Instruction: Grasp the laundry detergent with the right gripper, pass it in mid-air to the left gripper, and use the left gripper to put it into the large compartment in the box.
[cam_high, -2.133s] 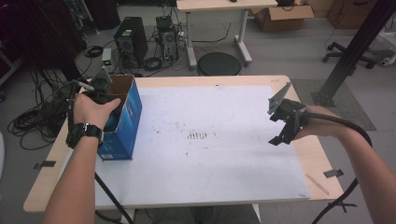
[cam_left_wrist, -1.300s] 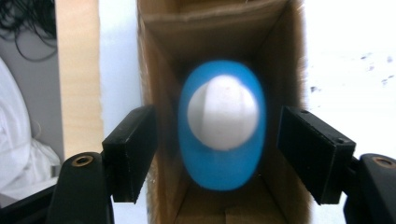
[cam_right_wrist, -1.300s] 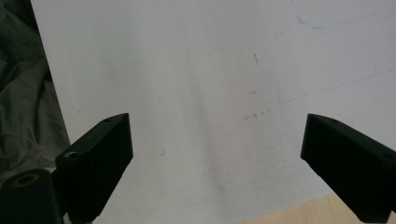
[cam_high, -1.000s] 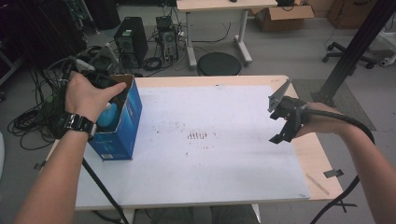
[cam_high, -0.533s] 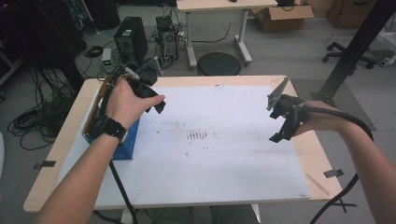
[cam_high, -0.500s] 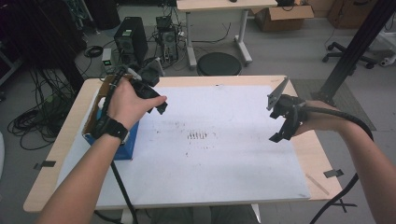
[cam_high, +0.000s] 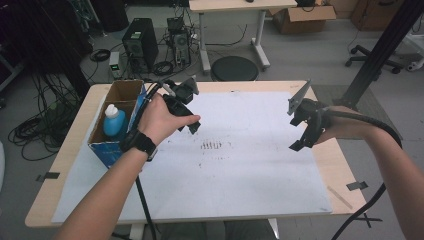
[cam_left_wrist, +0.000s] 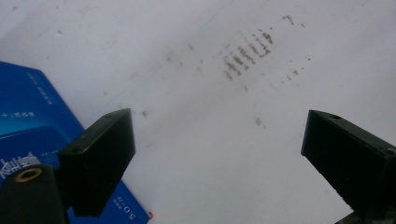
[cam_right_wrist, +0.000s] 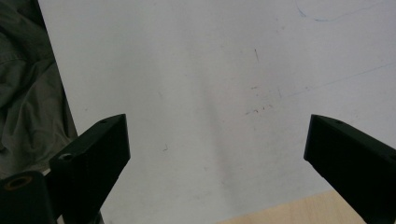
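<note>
A blue cardboard box (cam_high: 114, 153) stands open at the table's left, and its blue side (cam_left_wrist: 28, 135) fills the left gripper view's lower left corner. A blue bottle with a white cap (cam_high: 114, 121) stands upright inside it. My left gripper (cam_high: 187, 117) hovers just right of the box over the white sheet (cam_high: 240, 165). Its jaws have just been opening and now stand open (cam_left_wrist: 217, 130) with nothing between them. My right gripper (cam_high: 300, 127) hangs over the sheet's right edge, open and empty (cam_right_wrist: 217, 135).
Brown smudges (cam_high: 212, 146) mark the middle of the sheet, seen close as marks (cam_left_wrist: 247, 53) in the left gripper view. Bare wood (cam_high: 345, 170) borders the sheet at the right. Computers, cables and a round stool (cam_high: 234, 68) sit on the floor behind the table.
My left hand has lifted off the box and swung right over the sheet, which uncovers the bottle left standing inside. Its jaws have spread apart. The right gripper has stayed put.
</note>
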